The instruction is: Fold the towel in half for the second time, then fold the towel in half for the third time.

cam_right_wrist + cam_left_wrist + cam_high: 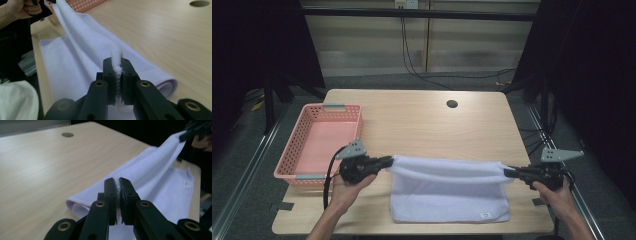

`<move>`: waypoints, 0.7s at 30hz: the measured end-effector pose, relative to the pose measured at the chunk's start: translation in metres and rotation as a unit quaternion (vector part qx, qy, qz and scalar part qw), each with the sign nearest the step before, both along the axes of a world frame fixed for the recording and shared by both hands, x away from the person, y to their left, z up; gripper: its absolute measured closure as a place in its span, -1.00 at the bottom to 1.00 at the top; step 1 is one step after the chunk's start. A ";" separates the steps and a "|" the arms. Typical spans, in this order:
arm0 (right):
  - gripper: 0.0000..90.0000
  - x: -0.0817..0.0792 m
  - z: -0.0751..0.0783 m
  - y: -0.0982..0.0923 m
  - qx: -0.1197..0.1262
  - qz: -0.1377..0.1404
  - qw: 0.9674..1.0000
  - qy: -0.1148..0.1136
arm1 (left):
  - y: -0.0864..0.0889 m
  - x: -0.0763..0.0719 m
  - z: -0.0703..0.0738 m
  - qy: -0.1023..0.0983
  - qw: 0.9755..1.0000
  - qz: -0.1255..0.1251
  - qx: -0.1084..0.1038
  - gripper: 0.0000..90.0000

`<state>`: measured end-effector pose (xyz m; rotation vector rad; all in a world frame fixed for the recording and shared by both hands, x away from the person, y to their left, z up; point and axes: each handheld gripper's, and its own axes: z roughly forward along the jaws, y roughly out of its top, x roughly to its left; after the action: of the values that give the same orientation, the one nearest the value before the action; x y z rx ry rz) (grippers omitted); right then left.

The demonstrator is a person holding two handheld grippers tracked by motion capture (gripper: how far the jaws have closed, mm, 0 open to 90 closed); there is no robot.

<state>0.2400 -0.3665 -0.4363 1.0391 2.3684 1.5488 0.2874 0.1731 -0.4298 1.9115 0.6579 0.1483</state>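
We've got one white terry towel (447, 192), folded over, one pink plastic basket (298, 150); left hand-held gripper (388, 161) and right hand-held gripper (508, 172) each pinching a corner.

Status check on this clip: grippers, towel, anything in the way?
Left gripper and right gripper both shut on towel. Far edge lifted, mid-fold, near half flat on table. Basket off to the left, path clear.

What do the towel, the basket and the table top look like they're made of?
Towel: soft, pale lavender-white cloth, probably microfibre or terry; it shows a fuzzy nap, a stitched hem and limp folds.
Basket: pink moulded plastic, judging by its perforated walls.
Table: light wood-grain top, matte; likely laminate, though solid wood can't be ruled out.
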 end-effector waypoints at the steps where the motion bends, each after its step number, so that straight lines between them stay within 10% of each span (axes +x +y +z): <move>1: 0.89 -0.005 -0.003 0.000 -0.004 0.003 1.000 0.004 | 0.003 -0.005 -0.006 0.014 1.000 -0.007 -0.008 0.90; 21: 0.60 -0.058 -0.033 0.007 -0.089 0.047 0.994 0.046 | 0.001 -0.047 -0.048 0.082 0.990 -0.078 0.083 0.80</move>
<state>0.1818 -0.3591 -0.4693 0.9947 2.5961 1.3146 0.2401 0.1743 -0.4781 2.1434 0.6166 -0.0570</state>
